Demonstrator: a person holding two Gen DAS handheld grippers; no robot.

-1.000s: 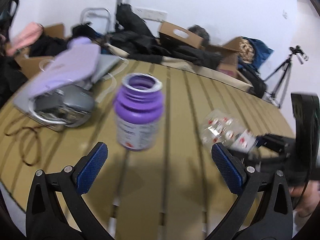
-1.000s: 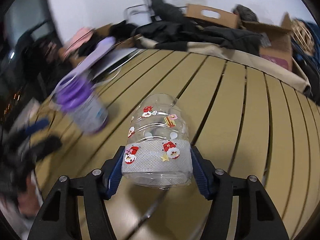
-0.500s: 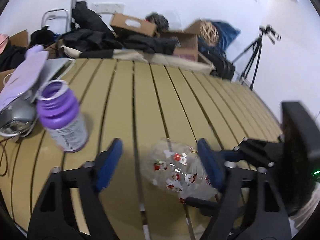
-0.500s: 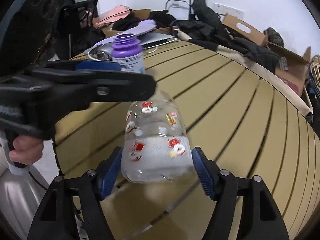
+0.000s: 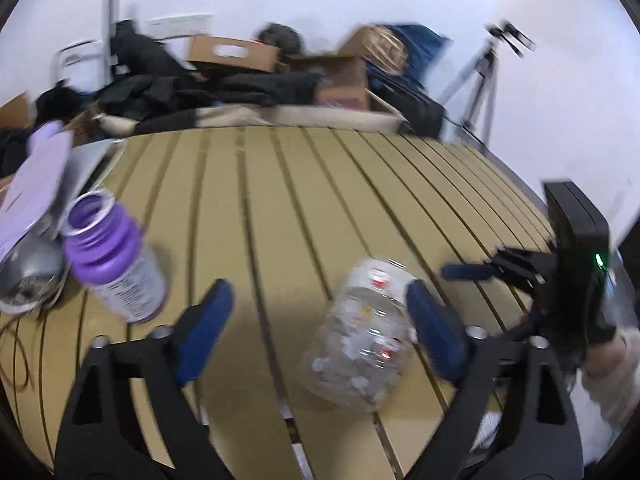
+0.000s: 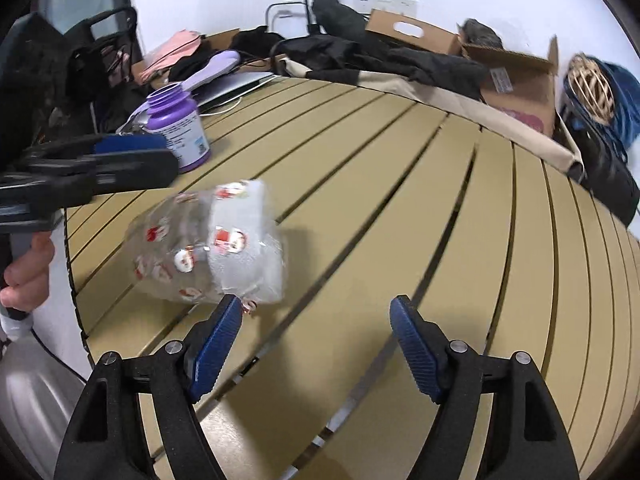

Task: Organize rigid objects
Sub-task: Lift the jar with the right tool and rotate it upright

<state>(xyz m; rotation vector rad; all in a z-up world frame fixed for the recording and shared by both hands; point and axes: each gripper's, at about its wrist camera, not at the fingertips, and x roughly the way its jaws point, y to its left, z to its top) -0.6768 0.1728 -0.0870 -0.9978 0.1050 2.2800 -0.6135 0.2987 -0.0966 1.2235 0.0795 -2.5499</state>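
A clear plastic jar with Santa stickers [image 5: 364, 328] lies tilted on the slatted tan table [image 5: 280, 208], motion-blurred, between my left gripper's open fingers and against the right one. In the right wrist view the jar [image 6: 212, 248] lies left of and just beyond my right gripper [image 6: 316, 312], which is open and empty. My left gripper [image 5: 320, 312] is open. A purple open-topped bottle [image 5: 114, 270] stands at the table's left; it also shows in the right wrist view [image 6: 178, 128].
A grey round object [image 5: 28, 280], a lilac item [image 5: 36, 184] and a laptop sit at the left edge. Dark clothes [image 5: 200, 88], cardboard boxes [image 5: 236, 54] and a tripod [image 5: 484, 76] lie beyond the table. The right gripper shows at the right in the left wrist view [image 5: 500, 270].
My right gripper has opened and let go of the Santa jar, which now lies tilted on the table. My left gripper has swung right, so the jar is between its fingers.
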